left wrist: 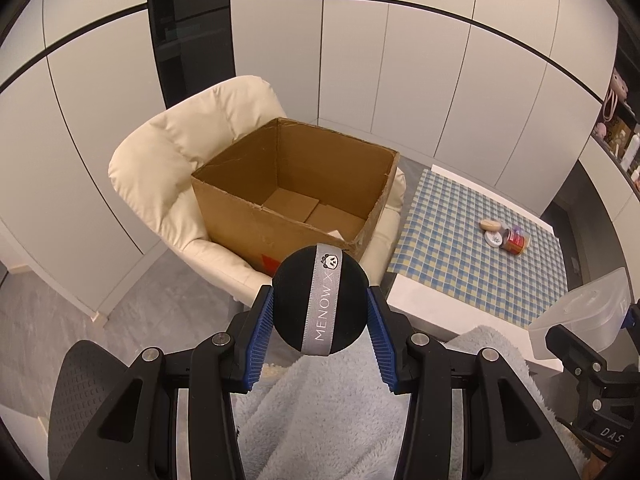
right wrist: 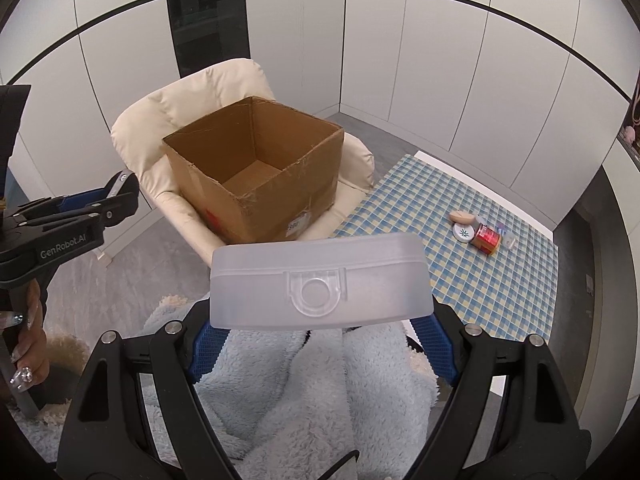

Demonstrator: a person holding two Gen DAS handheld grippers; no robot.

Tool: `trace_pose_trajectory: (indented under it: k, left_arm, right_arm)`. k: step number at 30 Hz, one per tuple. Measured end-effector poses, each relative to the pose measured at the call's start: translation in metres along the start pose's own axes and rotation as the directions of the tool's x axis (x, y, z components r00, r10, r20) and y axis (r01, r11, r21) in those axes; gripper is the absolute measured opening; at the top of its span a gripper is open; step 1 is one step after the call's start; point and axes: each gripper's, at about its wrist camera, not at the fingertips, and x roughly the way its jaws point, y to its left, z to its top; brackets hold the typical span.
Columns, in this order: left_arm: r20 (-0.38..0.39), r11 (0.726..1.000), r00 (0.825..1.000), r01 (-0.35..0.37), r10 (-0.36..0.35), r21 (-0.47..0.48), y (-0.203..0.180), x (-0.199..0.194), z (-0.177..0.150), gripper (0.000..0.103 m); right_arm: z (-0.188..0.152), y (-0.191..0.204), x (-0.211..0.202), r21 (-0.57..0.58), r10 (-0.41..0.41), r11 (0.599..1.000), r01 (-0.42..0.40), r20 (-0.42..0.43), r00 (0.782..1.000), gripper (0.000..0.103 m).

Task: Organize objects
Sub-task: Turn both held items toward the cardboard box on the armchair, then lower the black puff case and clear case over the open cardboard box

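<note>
My left gripper (left wrist: 320, 312) is shut on a black round puff (left wrist: 296, 304) with a grey "MENOW" ribbon, held in the air short of the open brown cardboard box (left wrist: 236, 220). The box stands on a cream armchair (left wrist: 160, 160). My right gripper (right wrist: 320, 324) is shut on a frosted clear plastic case (right wrist: 320, 280), held in front of the same box (right wrist: 224, 196). The case also shows at the right edge of the left wrist view (left wrist: 580, 316). The left gripper shows at the left of the right wrist view (right wrist: 120, 196).
A low white table (left wrist: 420, 296) with a blue checked cloth (right wrist: 460, 264) stands right of the armchair. On it lie a red tin (right wrist: 486, 238), a white round lid (right wrist: 464, 234) and a beige compact (right wrist: 462, 216). White cupboard doors line the back. A pale blue fleece lies below both grippers.
</note>
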Motion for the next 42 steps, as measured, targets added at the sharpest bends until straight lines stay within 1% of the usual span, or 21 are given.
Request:
trace_pose_trajectory:
  k: [8,14,21,34,42]
  left_arm:
    - [0.009,1.0,1.0,-0.01,0.01,-0.006,0.001,0.009,0.011,0.046]
    - [0.032,0.999,0.999,-0.027,0.028,-0.023,0.006,0.016,0.024,0.046]
    - [0.039,0.998,0.998,-0.043,0.045,-0.037,0.009,0.033,0.043,0.046]
    - [0.013,0.992,0.997,-0.072,0.074,-0.103,0.023,0.094,0.081,0.046]
    - [-0.015,0.985,0.995,-0.099,0.098,-0.14,0.038,0.138,0.103,0.046]
  right_arm:
    - [0.008,0.009,0.007,-0.019,0.009,1.0,-0.009,0.004,1.0,0.084]
    - [0.024,0.018,0.018,-0.043,0.018,0.999,-0.018,0.012,1.0,0.084]
    - [0.043,0.026,0.04,-0.058,0.032,0.998,-0.032,0.01,0.999,0.084]
    - [0.084,0.031,0.096,-0.068,0.038,0.997,-0.038,-0.002,0.999,0.084]
    - [0.112,0.032,0.149,-0.072,0.031,0.997,-0.034,-0.041,0.999,0.084]
